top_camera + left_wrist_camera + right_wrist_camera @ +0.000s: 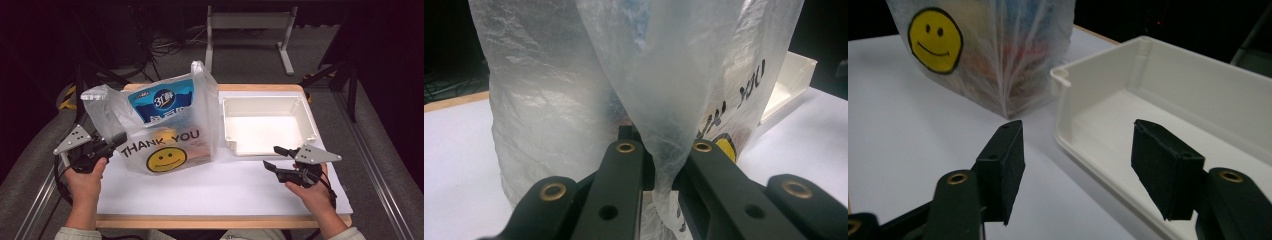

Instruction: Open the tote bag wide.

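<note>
A clear plastic bag (165, 125) printed "THANK YOU" with a yellow smiley stands on the white table, a blue packet (162, 102) and other goods inside. My left gripper (117, 140) is at the bag's left side, shut on a fold of the bag's plastic (664, 150) that runs up between its jaws. My right gripper (274, 157) hovers open near the front edge of the white tray (310, 120), nothing between its fingers (1003, 165). In the right gripper view the bag (993, 50) stands beyond the tray's corner (1063, 80).
The white tray is empty and sits right of the bag, almost touching it. The white table top (220, 185) has bare room in front. A metal frame (250, 25) stands on the floor behind the table.
</note>
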Available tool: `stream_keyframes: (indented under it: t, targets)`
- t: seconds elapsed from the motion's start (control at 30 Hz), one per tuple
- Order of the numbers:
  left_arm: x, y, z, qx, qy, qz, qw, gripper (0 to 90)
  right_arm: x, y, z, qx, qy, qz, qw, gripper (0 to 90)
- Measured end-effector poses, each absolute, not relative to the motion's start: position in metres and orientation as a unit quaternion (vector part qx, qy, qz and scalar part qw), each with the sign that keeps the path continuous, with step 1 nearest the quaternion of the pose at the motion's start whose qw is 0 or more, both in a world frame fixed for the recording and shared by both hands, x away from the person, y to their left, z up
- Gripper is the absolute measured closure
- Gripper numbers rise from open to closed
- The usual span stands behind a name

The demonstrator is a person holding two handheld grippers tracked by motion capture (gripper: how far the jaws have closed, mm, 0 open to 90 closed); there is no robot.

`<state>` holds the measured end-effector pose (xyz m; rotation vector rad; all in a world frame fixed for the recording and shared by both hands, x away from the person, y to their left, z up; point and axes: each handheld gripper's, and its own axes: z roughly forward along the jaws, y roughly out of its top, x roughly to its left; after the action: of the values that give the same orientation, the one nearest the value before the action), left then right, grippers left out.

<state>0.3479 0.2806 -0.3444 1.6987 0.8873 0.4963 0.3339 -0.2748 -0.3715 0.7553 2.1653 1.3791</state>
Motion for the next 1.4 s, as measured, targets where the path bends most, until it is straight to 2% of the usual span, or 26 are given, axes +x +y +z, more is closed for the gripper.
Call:
stream_keyframes:
  t: [0.43, 0.8, 1.2, 1.4]
  targets:
    - [0.349, 0.282, -0.344, 0.718, 0.372, 0.205, 0.551, 89.1, 0.373, -0.212, -0.325, 0.227, 0.79, 0.532, 0.202, 32.7]
    - [0.349, 0.284, -0.345, 0.717, 0.371, 0.2, 0.555, 88.2, 0.399, -0.165, -0.304, 0.212, 0.791, 0.548, 0.167, 28.6]
    - [0.348, 0.285, -0.345, 0.718, 0.366, 0.194, 0.559, 87.5, 0.421, -0.126, -0.306, 0.227, 0.802, 0.527, 0.167, 25.9]
    - [0.349, 0.285, -0.346, 0.718, 0.364, 0.191, 0.561, 86.8, 0.431, -0.109, -0.313, 0.241, 0.806, 0.515, 0.167, 28.7]
